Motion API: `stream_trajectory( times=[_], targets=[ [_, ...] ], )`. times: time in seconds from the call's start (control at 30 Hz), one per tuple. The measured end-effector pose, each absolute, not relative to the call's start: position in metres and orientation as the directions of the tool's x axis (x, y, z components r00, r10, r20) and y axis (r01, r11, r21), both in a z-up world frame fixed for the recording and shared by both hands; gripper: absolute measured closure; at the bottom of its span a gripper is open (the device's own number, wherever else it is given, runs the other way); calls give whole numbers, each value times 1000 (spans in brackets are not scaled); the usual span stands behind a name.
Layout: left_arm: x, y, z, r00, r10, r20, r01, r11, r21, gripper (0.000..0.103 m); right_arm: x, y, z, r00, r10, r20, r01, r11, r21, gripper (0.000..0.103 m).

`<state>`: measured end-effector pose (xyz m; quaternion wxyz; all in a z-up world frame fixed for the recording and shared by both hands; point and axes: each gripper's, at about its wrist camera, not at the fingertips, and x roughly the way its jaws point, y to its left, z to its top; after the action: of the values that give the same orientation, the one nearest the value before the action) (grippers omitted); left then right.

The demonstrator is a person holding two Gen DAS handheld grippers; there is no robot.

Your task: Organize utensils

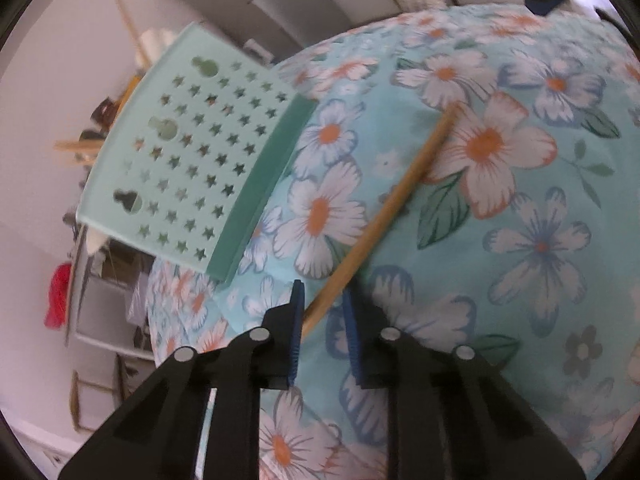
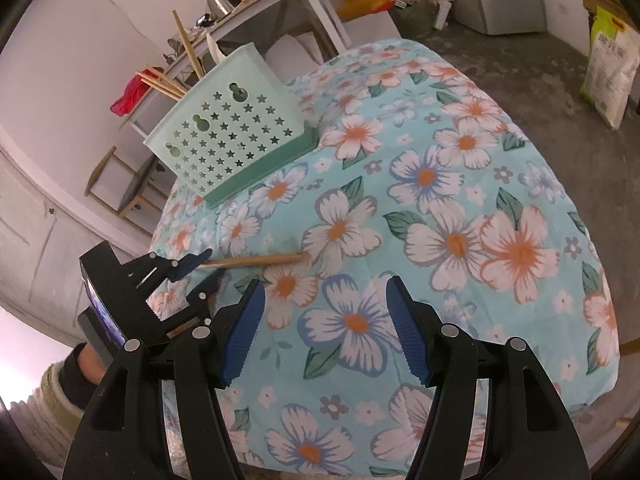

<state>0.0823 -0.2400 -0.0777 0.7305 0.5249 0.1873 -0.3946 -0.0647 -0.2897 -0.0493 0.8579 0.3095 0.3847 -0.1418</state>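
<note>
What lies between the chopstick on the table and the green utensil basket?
Only bare floral tablecloth separates the chopstick from the green basket; nothing else lies in that stretch. The right wrist view shows it best, and the left wrist view agrees.

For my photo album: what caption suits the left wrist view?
Left gripper straddling a wooden chopstick on flowered cloth, beside the mint star-perforated basket.

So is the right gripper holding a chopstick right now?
No, the right gripper is open and empty above the floral cloth; the chopstick sits between the left gripper's fingers.
</note>
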Motion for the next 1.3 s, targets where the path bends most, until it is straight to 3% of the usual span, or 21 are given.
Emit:
stream_trajectory(
  times=[0.17, 0.3, 0.37, 0.47, 0.57, 0.7, 0.87, 1.0, 1.3],
  targets=[
    [73, -237, -65, 568, -363, -739, 811, 95, 577, 88, -70, -293, -48, 671, -9, -741, 489, 757, 433, 43],
    [72, -230, -44, 438, -347, -829, 897, 111, 427, 89, -72, -293, -47, 675, -9, -738, 490, 753, 439, 43],
    [75, -227, -35, 353, -338, -872, 935, 137, 326, 97, -73, -293, -46, 677, -9, -736, 490, 752, 441, 43],
    [90, -222, -27, 151, -338, -929, 970, 232, 73, 97, -73, -294, -46, 681, -6, -733, 487, 750, 447, 43],
    [101, -213, -29, 0, -367, -930, 942, 312, -123, 97, -72, -294, -46, 683, -1, -731, 483, 751, 450, 43],
    [112, -201, -38, -217, -465, -858, 805, 412, -427, 97, -71, -294, -46, 685, 2, -729, 477, 754, 451, 43],
    [130, -175, -60, -318, -663, -678, 509, 484, -712, 97, -68, -293, -49, 680, 16, -733, 474, 753, 457, 43],
    [137, -159, -75, -312, -756, -575, 345, 474, -810, 97, -67, -293, -49, 679, 20, -734, 471, 755, 457, 43],
    [137, -143, -89, -275, -803, -528, 251, 470, -846, 95, -62, -290, -52, 675, 45, -736, 460, 754, 468, 43]
  ],
)
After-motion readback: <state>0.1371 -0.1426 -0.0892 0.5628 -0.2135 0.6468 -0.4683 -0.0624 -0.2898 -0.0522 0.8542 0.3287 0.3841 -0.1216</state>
